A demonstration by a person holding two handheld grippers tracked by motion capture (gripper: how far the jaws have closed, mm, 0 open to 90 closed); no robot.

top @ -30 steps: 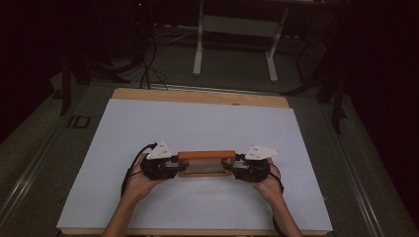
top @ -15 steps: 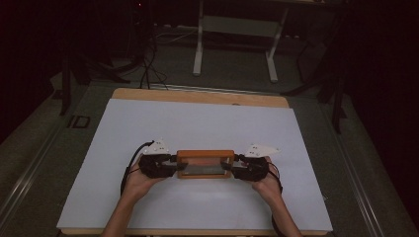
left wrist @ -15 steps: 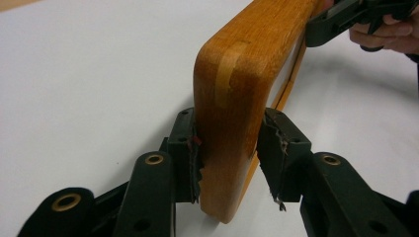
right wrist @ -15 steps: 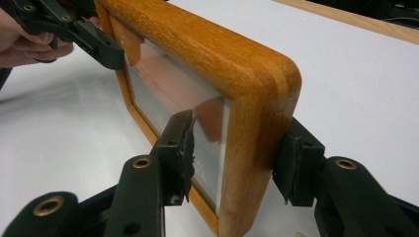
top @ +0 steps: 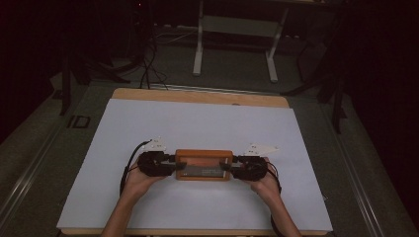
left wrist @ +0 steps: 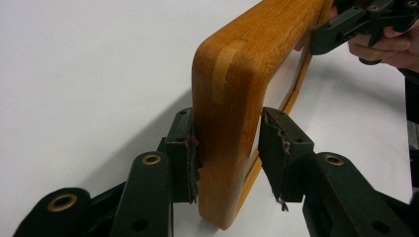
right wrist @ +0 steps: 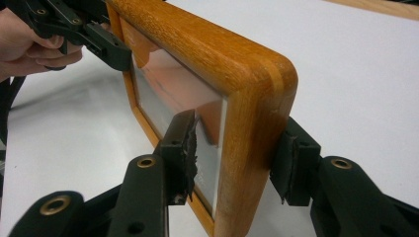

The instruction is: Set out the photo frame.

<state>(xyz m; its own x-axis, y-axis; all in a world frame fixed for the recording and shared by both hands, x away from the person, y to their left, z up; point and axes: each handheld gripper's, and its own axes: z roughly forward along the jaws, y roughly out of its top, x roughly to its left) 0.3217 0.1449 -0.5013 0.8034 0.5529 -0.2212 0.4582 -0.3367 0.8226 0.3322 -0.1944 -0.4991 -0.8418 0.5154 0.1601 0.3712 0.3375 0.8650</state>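
Note:
A wooden picture frame (top: pixel 203 154) with a glass pane is held near the front middle of the white sheet, its face turned up toward the high view. My left gripper (top: pixel 177 165) is shut on the frame's left end. In the left gripper view the frame (left wrist: pixel 232 74) stands between the two jaws of my left gripper (left wrist: pixel 227 158). My right gripper (top: pixel 230 167) is shut on the right end. In the right gripper view one pad of my right gripper (right wrist: pixel 237 158) presses the glass and the other the back of the frame (right wrist: pixel 217 54). I cannot tell whether the frame's lower edge touches the sheet.
The white sheet (top: pixel 197 123) covers a wooden tabletop (top: pixel 197 96) whose far edge shows bare. Beyond it, on the dark floor, stand a metal stand's legs (top: pixel 198 59) and loose cables (top: pixel 148 64). A cable (top: pixel 129 168) loops beside my left hand.
The frame has tipped back, so more of its face shows from above. Both grippers moved slightly toward the front edge with it, still holding its ends.

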